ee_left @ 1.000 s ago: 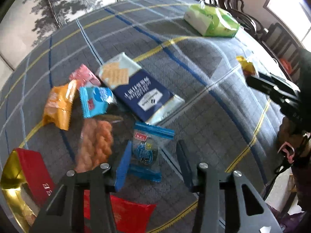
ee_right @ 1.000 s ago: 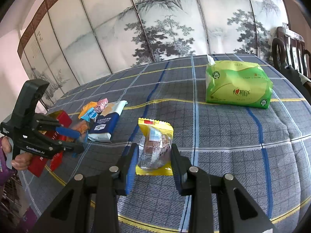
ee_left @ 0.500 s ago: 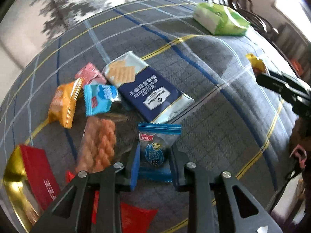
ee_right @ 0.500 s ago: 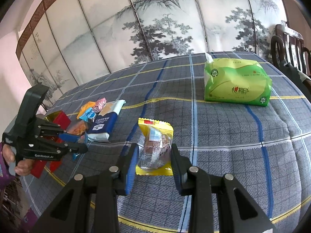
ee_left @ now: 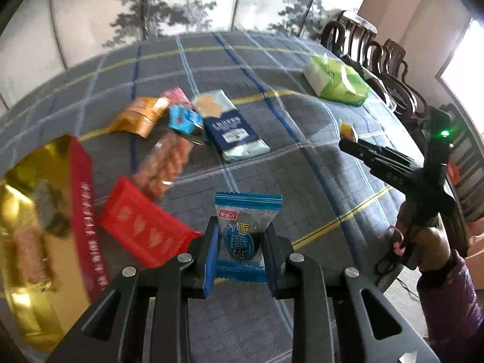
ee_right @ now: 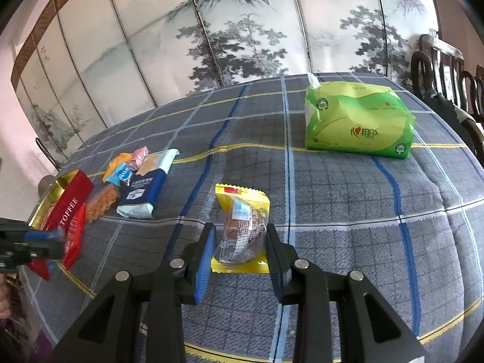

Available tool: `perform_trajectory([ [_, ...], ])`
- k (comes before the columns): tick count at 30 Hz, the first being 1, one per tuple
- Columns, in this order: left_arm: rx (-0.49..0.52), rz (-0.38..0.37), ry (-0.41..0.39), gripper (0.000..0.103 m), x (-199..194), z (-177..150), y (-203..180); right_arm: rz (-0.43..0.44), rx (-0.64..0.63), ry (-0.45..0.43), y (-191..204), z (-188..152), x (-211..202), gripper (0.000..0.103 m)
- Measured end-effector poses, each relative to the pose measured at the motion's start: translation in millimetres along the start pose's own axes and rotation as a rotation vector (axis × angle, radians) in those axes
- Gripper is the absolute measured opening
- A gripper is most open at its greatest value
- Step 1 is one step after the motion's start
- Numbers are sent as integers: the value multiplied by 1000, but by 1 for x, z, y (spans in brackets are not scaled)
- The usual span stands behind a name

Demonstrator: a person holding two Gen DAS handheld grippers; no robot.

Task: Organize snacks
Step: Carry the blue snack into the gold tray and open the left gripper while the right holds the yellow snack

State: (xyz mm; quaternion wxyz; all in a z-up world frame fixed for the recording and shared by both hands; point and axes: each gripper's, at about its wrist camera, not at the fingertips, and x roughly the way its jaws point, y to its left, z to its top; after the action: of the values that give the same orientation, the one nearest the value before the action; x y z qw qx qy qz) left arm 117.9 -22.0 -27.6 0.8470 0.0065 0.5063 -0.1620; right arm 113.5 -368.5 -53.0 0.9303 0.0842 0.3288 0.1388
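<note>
The left tool (ee_left: pixel 240 252) is clamped on a blue-wrapped snack (ee_left: pixel 244 236), its pads pressing the packet's sides, and the packet hangs clear of the desk (ee_left: pixel 317 181) above its near edge. Just to the left stands a red and gold box (ee_left: pixel 45 211) at the desk's left edge, with a red packet (ee_left: pixel 142 227) leaning at its side. Farther in lie a twisted-pastry bag (ee_left: pixel 165 163), an orange packet (ee_left: pixel 140 116), a small blue packet (ee_left: pixel 183 119) and a navy cracker pack (ee_left: pixel 233 128). The right tool (ee_right: pixel 240 249) is closed on a yellow-edged cake packet (ee_right: pixel 242 227) resting on the cloth near the front edge. A green tissue pack (ee_right: pixel 357 119) sits toward the far right corner.
</note>
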Motion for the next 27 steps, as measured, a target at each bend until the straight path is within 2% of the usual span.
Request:
perform_trajectory([
  [6, -1, 105, -87, 23, -38, -10, 18, -41, 25, 26, -4, 0, 5, 33],
  [9, -16, 140, -111, 24, -50, -15, 33, -57, 39, 37, -6, 0, 7, 33],
  [14, -50, 240, -149, 24, -66, -25, 62, -79, 47, 48, -7, 0, 9, 33],
  [20, -75, 339, -164, 24, -70, -37, 92, -103, 45, 66, -6, 1, 12, 33],
  [27, -140, 368, -143, 24, -66, -51, 128, -133, 24, 80, -2, 1, 16, 33],
])
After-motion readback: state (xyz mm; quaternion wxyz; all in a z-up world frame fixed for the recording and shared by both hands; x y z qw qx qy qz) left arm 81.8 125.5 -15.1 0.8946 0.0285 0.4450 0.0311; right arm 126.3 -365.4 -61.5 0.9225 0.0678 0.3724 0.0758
